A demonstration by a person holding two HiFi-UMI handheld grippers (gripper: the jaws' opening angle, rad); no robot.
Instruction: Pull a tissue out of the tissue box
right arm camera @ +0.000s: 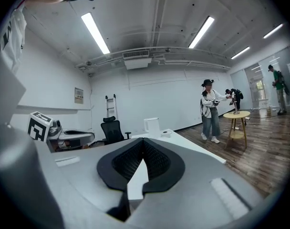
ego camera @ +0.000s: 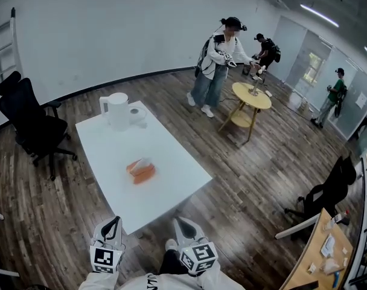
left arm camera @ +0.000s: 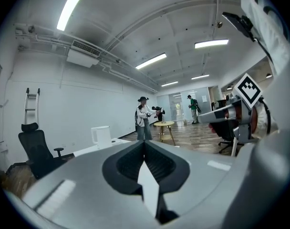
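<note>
Tissue box, one orange pack, lies near the middle of the white table, well apart from both grippers. The left gripper and the right gripper hang by the table's near edge, each with its jaws pressed together on nothing. One white jug stands at the table's far end. Around it are a wooden floor, two black chairs, one round yellow table and three people.
</note>
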